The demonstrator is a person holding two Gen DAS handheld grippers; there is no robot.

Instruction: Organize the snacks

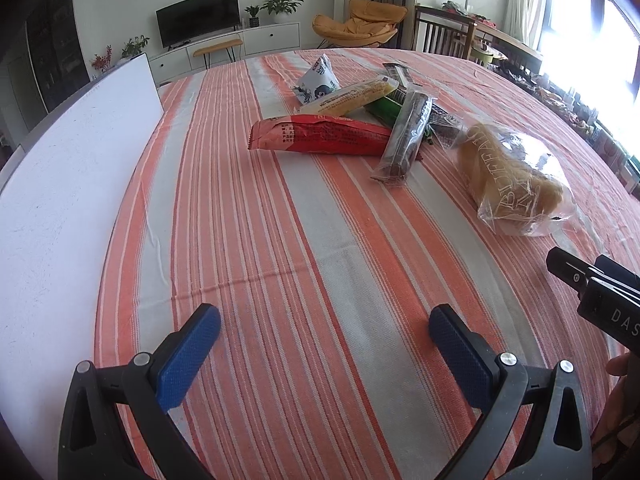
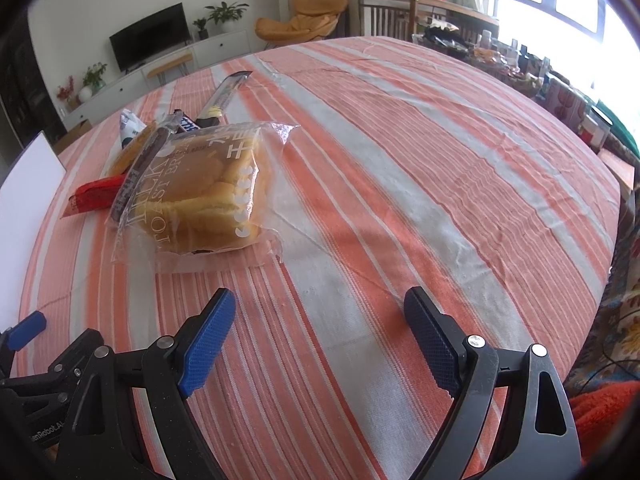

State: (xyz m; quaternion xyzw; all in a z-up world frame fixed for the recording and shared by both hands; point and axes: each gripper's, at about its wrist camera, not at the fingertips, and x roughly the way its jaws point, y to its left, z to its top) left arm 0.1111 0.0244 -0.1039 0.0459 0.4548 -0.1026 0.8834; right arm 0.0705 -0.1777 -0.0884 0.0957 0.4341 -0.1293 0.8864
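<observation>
Snacks lie in a loose pile on the striped tablecloth. A bagged milk toast bread is nearest, also in the right wrist view. Beyond it are a red packet, a dark clear-wrapped bar, a yellow stick pack, a green packet and a white-blue pouch. My left gripper is open and empty, above the cloth short of the pile. My right gripper is open and empty, just right of and short of the bread.
A white board lies along the table's left side. The right gripper's body shows at the right edge of the left wrist view. Clutter lines the far right side by the window. A patterned cloth hangs at the right.
</observation>
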